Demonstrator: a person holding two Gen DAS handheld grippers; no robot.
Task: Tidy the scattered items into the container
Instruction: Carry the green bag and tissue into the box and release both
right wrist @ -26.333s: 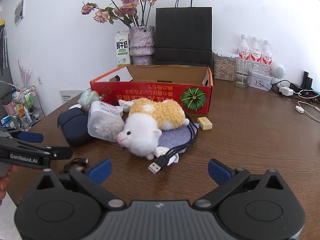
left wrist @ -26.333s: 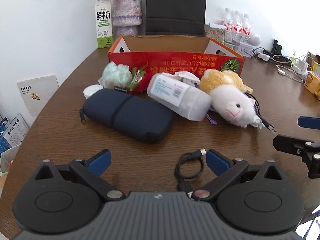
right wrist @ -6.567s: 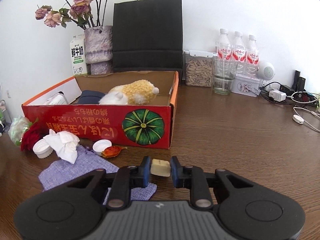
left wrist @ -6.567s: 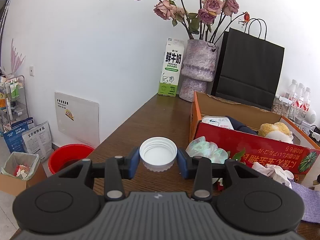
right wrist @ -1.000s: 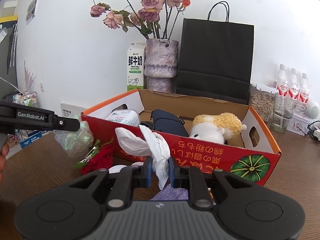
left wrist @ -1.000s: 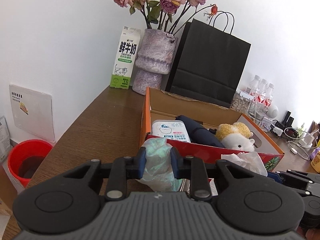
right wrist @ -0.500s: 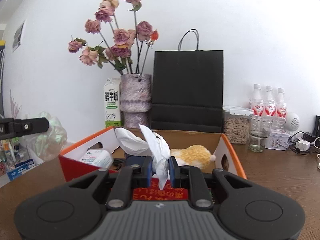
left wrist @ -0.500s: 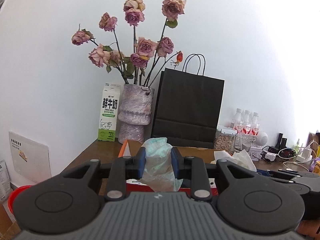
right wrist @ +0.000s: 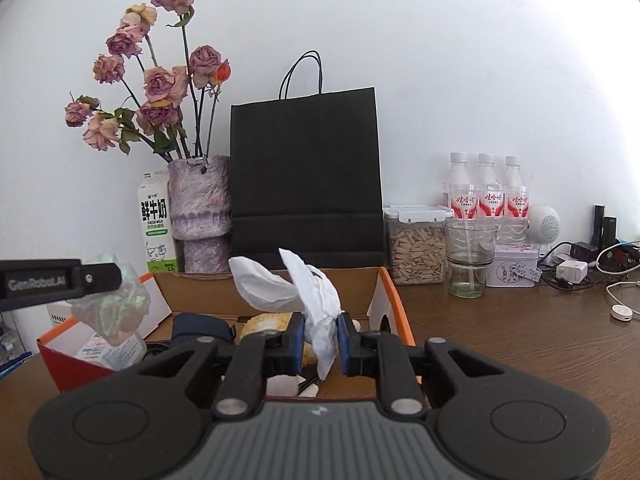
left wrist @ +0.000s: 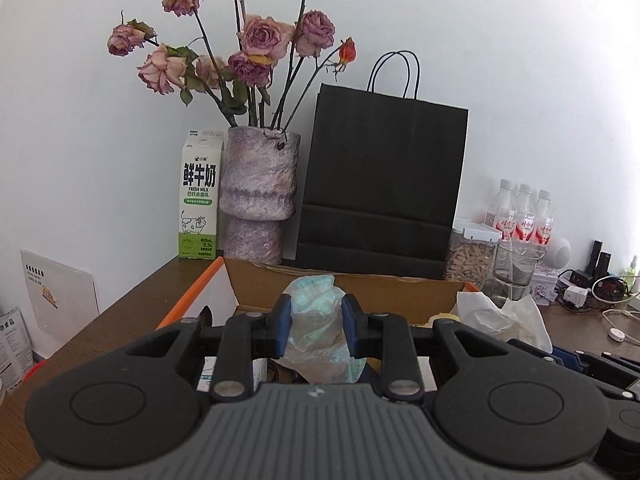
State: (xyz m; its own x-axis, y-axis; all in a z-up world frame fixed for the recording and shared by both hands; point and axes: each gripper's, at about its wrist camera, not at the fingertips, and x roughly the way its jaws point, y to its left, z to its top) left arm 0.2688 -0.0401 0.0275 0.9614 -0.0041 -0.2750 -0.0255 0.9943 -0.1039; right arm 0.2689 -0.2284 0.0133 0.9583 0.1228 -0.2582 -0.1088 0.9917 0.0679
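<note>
Jaws of the left gripper (left wrist: 315,322) are clenched on a crumpled translucent greenish plastic bag (left wrist: 318,340), held in the air above the open red-and-orange cardboard box (right wrist: 390,300) on the brown wooden table (right wrist: 540,344). Beside it, the right gripper (right wrist: 319,338) grasps a crumpled white paper tissue (right wrist: 308,296) between its blue pads (right wrist: 296,340), also over the box. Inside the box lie a dark blue pouch (right wrist: 200,330), a yellow-and-white plush toy (right wrist: 266,324) and a white labelled container (right wrist: 104,350). Behind the box stand a purple stone-look vase of dried roses (right wrist: 200,212), a green-and-white milk carton (right wrist: 154,228) and a black paper bag (right wrist: 306,180)
</note>
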